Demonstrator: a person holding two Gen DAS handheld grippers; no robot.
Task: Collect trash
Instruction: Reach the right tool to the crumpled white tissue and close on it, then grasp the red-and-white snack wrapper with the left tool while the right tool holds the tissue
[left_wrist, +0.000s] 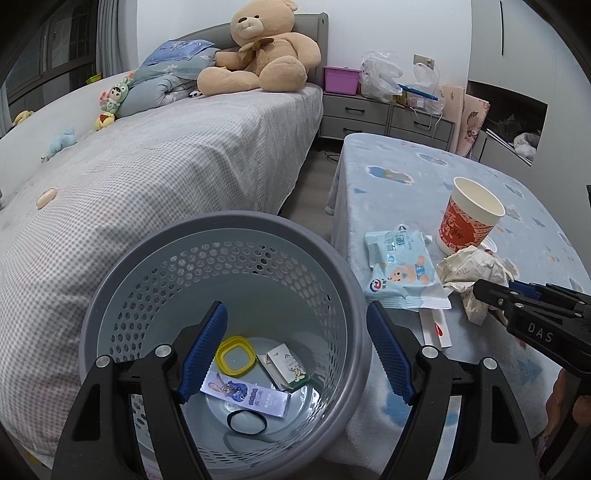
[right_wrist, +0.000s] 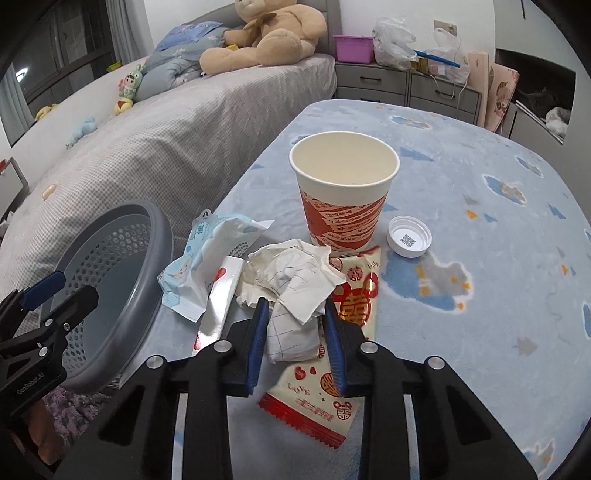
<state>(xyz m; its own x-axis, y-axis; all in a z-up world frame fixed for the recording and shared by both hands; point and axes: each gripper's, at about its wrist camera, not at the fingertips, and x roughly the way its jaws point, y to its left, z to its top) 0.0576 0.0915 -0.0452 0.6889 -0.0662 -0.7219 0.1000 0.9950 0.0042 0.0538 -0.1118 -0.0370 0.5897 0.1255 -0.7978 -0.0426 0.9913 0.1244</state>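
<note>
**Crumpled paper between my right fingers, bin off to the left**

Left wrist view: my left gripper (left_wrist: 297, 350) hangs spread and empty over the perforated grey plastic bin (left_wrist: 343, 266), already holding scraps.

Right wrist view: my right gripper (right_wrist: 295, 314) straddles the crumpled paper (right_wrist: 291, 280), lying just in front of the paper cup (right_wrist: 343, 195); I can't tell if it's pinched yet. The paper's long axis runs along my fingers. It looks soft and creased.

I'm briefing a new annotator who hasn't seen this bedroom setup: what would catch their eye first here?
Probably the right claw, its fingers either side of a crumpled paper in the trash pile on the blue blanket, just in front of the red-and-white paper cup. Next, the grey perforated bin under the open left claw, already holding some scraps. Behind, a big teddy bear sits on the bed.
</note>
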